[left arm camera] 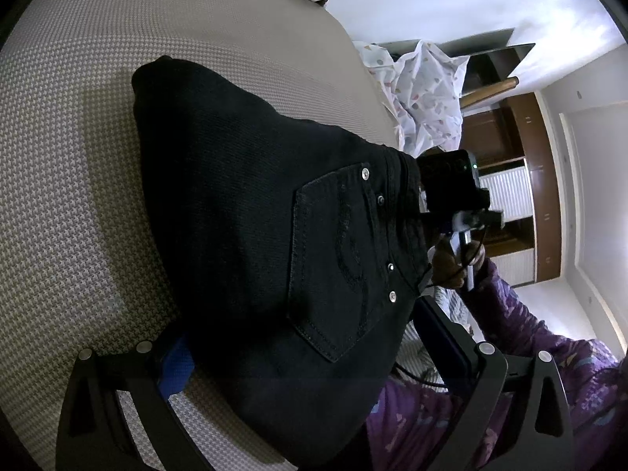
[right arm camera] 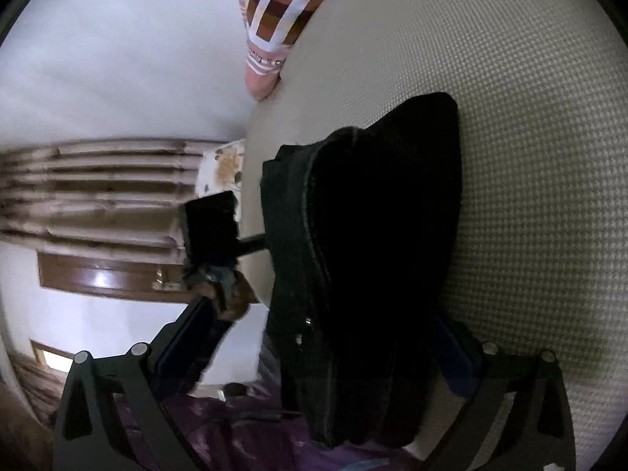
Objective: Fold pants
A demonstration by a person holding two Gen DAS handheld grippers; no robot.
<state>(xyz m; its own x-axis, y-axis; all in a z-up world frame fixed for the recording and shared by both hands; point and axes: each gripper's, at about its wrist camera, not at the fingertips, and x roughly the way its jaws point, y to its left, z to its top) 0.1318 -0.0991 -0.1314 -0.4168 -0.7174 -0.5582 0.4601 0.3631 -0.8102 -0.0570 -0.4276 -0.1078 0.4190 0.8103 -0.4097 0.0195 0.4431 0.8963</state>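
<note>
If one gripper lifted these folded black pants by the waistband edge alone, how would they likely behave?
The black pants would probably droop and unfold: they are soft cloth stacked in loose layers, as the right wrist view shows. They look like thick denim with rivets and a stitched pocket, so likely fairly heavy. The textured bedspread should limit sliding when they are pushed.

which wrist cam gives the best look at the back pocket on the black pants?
Left wrist. The back pocket on the black pants faces that camera, with stitched outline, embroidery and rivets clearly visible. The right wrist view sees the pants edge-on as stacked dark layers; only a couple of small glints show, no pocket outline.
</note>
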